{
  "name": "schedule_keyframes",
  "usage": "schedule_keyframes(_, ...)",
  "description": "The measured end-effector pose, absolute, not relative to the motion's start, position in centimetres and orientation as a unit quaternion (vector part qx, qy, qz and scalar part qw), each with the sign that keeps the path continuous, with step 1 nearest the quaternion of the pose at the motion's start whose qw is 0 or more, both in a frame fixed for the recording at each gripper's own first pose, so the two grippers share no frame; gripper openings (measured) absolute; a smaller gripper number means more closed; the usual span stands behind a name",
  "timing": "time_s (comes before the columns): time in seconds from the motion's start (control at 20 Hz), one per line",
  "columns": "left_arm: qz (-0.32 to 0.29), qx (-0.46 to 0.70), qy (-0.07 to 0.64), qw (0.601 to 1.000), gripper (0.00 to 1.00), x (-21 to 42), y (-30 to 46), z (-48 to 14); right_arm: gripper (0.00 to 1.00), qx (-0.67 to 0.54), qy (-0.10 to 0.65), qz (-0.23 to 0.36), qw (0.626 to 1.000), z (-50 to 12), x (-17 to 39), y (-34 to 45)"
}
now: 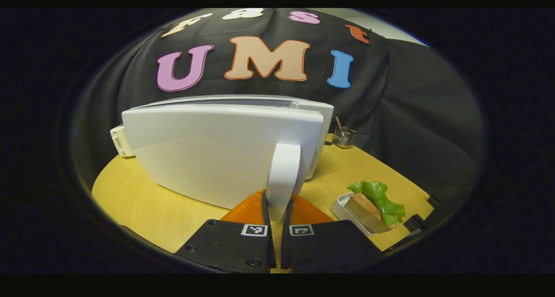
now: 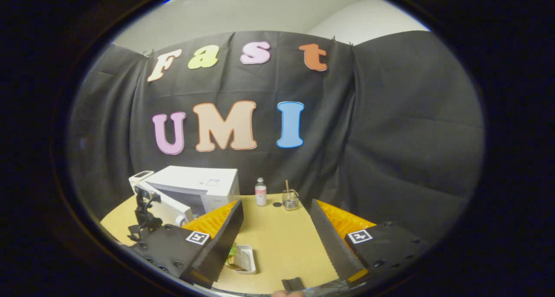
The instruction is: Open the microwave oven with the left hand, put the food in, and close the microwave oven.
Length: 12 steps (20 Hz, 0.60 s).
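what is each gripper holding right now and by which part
The left gripper is shut on the microwave door handle, near its lower end. The right gripper is open, holding nothing.

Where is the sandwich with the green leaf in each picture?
Left gripper view: the sandwich lies in a white tray at lower right, on the yellow table, right of the left gripper.
Right gripper view: the sandwich peeks out at bottom centre-left, half hidden behind one of the fingers of the right gripper.
Shared landmark: the white microwave, left of the sandwich in both.
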<state>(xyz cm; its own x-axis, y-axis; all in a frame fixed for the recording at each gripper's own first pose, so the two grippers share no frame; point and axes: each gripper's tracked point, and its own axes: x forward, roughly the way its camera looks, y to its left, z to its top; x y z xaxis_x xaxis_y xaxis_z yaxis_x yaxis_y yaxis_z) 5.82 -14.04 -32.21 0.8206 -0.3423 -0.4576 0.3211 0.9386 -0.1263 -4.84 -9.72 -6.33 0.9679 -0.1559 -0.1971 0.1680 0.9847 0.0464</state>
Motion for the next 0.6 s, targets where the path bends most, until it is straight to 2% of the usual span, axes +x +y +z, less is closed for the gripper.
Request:
schedule_keyframes(0.25,-0.148,-0.030,0.268,0.951,0.04,0.1,-8.1,-32.3,0.97,0.044,0.095,-0.036,0.994,-6.5,-2.5,-5.7)
schedule_keyframes(0.6,-0.078,-0.024,0.285,0.955,0.05,-3.7,0.0,-32.5,0.97,0.059,0.090,0.016,0.994,-6.8,-0.7,-0.2)
